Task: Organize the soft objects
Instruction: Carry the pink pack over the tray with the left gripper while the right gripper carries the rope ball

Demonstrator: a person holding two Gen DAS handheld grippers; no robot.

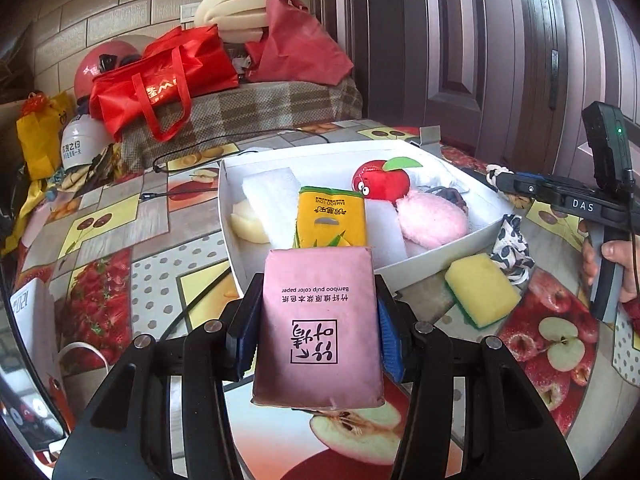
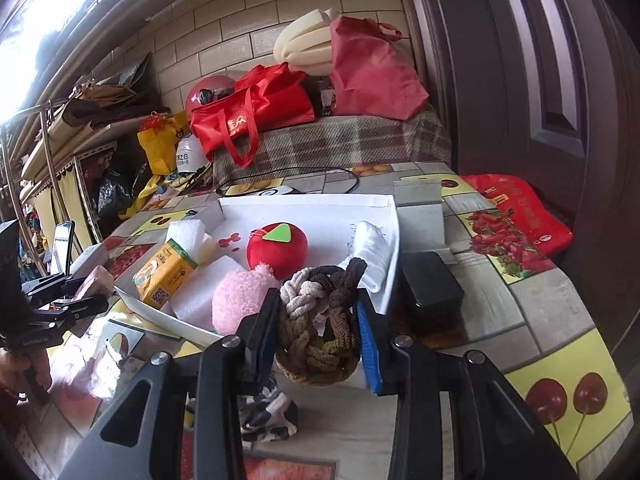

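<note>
1. Gripping a pink tissue pack [image 1: 318, 326], the left gripper [image 1: 316, 320] has its jaws pressed against the pack's two long sides; the pack stands up between them, its printed face toward the camera, just in front of the near wall of the white box [image 1: 440, 256].
2. Clamped in the right gripper [image 2: 320, 332] is a bundle of braided hair ties [image 2: 320, 320] in brown, tan and cream, the jaws closed on both sides of it, held over the near right corner of the box.
3. Inside the box lie a yellow tissue pack [image 1: 331, 220], a red plush apple [image 1: 380, 180] with a green leaf, a pink fluffy toy [image 1: 432, 220], white foam pieces [image 1: 272, 200], and a cream foam piece [image 1: 248, 222] at the left wall.
4. Outside the box, on the fruit-patterned surface [image 1: 120, 280], a yellow sponge [image 1: 482, 288] with a green underside lies near the box's front wall, and a black-and-white patterned cloth [image 1: 510, 248] sits just beside it, against the box.
5. From the right wrist view, a black block [image 2: 430, 284] rests on the surface just right of the box.
6. A person's hand [image 1: 616, 264] holds the right gripper's handle at the right edge of the left wrist view.
7. Behind the surface, red bags [image 1: 160, 80], a red helmet [image 1: 104, 68] and folded cream foam [image 1: 232, 8] are piled on a checked cover.
</note>
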